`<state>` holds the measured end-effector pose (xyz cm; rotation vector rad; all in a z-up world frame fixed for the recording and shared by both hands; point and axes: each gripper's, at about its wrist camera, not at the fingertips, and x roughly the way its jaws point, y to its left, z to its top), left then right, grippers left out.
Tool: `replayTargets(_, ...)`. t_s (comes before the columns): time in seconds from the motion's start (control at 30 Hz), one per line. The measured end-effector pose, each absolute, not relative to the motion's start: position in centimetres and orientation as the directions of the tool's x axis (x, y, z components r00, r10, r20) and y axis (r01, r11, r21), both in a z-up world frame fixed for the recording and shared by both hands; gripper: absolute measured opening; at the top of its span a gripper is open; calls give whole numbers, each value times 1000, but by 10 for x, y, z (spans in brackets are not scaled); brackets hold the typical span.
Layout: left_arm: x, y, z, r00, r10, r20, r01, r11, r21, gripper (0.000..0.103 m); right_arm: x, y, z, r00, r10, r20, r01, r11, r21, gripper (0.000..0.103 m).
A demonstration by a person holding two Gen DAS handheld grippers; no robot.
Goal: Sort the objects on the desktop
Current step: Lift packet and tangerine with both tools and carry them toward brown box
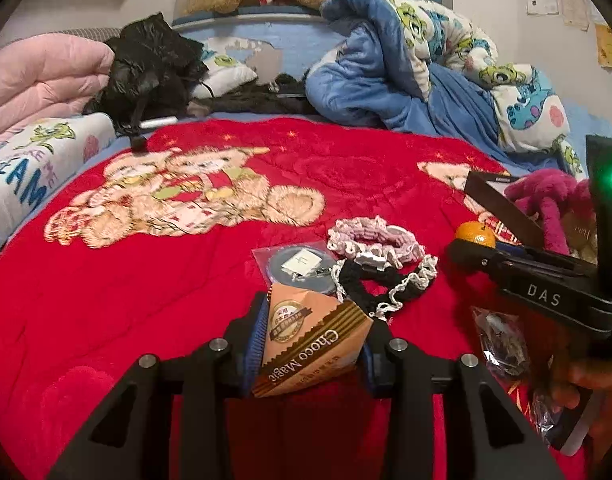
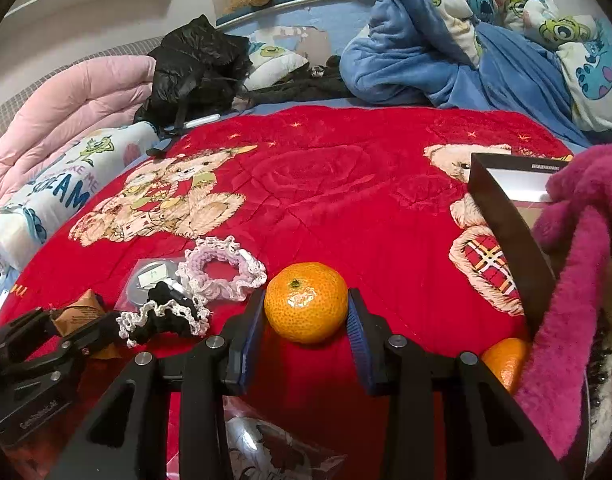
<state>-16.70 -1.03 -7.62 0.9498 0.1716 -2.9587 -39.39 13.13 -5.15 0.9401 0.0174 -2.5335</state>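
My left gripper [image 1: 312, 344] is shut on an orange Choco Magic snack packet [image 1: 310, 344] just above the red blanket. My right gripper [image 2: 306, 320] has its blue pads against both sides of a mandarin [image 2: 306, 302], so it is shut on it. That mandarin also shows in the left wrist view [image 1: 476, 233], in the right gripper [image 1: 462, 246]. The left gripper [image 2: 61, 332] with the packet [image 2: 81, 312] shows at the left of the right wrist view. A pink scrunchie [image 1: 376, 240] [image 2: 221, 268], a black-and-white scrunchie [image 1: 382, 282] [image 2: 163, 316] and a bagged round badge [image 1: 301, 266] [image 2: 149, 280] lie between the grippers.
A dark open box [image 2: 506, 216] stands at the right with a magenta plush [image 2: 578, 264] draped beside it. A second mandarin [image 2: 506, 362] lies by the box. A clear bagged item [image 2: 273, 452] [image 1: 502, 340] lies near me. Blue and pink quilts [image 1: 406, 60] and a black bag [image 1: 153, 60] fill the far side.
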Motion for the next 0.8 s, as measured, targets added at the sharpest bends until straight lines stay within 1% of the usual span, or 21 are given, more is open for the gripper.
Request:
replayTargets(0.1, -158, -13, -73, -830, 8, -557, 62, -992, -106, 40, -390, 131, -49, -685, -392, -614, 406, -905, 125, 38)
replayTargets(0.2, -154, -11, -73, -831, -9, -556, 69, -994, -88, 40, -387, 129, -48, -695, -379, -611, 404, -909, 104, 38)
replayTargets(0.4, -149, -3, -70, -843, -14, -537, 50, -997, -52, 40, -377, 132, -43, -732, -365, -575, 391, -916, 84, 38)
replayTargets(0.8, -139, 3, -61, -865, 52, -499, -15, -997, -78, 40, -356, 164, -26, -783, -397, -478, 363, -917, 167, 38)
